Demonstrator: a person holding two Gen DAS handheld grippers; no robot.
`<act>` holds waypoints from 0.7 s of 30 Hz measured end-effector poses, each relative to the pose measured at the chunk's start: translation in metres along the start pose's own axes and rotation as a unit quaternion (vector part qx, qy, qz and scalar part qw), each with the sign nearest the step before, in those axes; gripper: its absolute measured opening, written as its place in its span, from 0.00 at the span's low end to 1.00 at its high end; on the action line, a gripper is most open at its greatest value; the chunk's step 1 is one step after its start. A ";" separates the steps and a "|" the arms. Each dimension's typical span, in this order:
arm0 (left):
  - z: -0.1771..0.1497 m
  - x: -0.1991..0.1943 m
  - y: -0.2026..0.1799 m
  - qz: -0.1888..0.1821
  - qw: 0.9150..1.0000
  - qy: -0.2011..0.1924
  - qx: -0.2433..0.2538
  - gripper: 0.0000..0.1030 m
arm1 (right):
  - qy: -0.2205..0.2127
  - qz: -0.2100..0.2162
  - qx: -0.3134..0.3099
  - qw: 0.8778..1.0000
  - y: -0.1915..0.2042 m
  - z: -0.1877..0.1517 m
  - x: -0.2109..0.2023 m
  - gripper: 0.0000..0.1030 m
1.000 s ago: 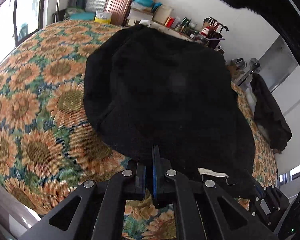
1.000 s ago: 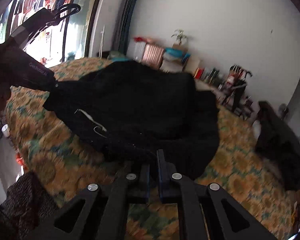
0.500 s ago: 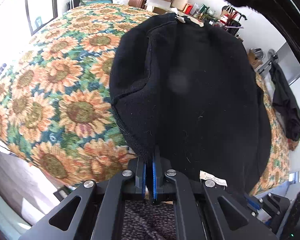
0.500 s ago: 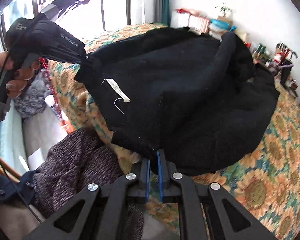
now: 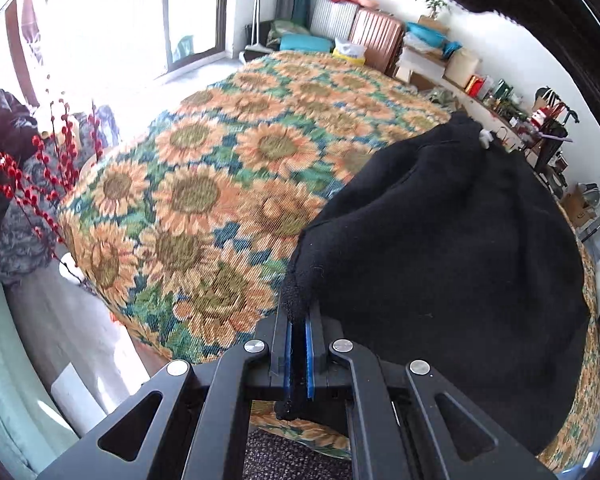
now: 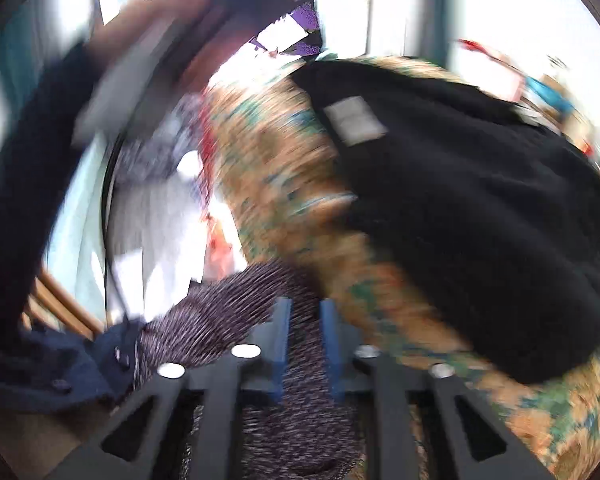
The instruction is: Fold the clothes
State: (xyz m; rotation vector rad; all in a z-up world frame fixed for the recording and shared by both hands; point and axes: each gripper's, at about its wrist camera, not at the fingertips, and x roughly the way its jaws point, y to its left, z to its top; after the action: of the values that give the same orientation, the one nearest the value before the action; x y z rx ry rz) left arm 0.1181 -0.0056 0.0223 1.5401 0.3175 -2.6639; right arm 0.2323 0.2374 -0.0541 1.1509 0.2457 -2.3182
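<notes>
The left gripper [image 5: 298, 320] is clamped on a fuzzy corner of the black garment [image 5: 452, 256], a soft rounded heap on the bed's sunflower-print bedspread [image 5: 204, 200]. The right gripper [image 6: 305, 320] is opening, with nothing pinched between its blue pads; speckled knit fabric [image 6: 228, 320] lies beneath. Only the blurred right view shows a pale label [image 6: 354, 120], probably sewn on the garment.

A home bedroom: sunflower-print bed [image 5: 204, 200], suitcases [image 5: 376, 40], cluttered shelf [image 5: 480, 92].
</notes>
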 end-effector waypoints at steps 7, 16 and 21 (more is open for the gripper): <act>-0.017 0.027 -0.017 0.067 0.995 0.010 0.068 0.05 | -0.099 -0.152 0.187 0.965 -0.173 0.023 -0.102 0.49; 0.000 0.049 -0.003 0.043 0.994 0.060 0.076 0.05 | -0.081 -0.202 0.293 0.931 -0.314 0.092 -0.027 0.55; 0.005 0.052 0.010 0.002 0.995 0.081 0.054 0.05 | -0.027 -0.218 0.325 0.920 -0.359 0.117 0.059 0.56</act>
State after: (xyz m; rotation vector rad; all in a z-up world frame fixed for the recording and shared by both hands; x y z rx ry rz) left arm 0.0892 -0.0132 -0.0214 1.7910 0.1776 -2.5984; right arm -0.0698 0.4716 -0.0531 1.4411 -0.3636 -2.9422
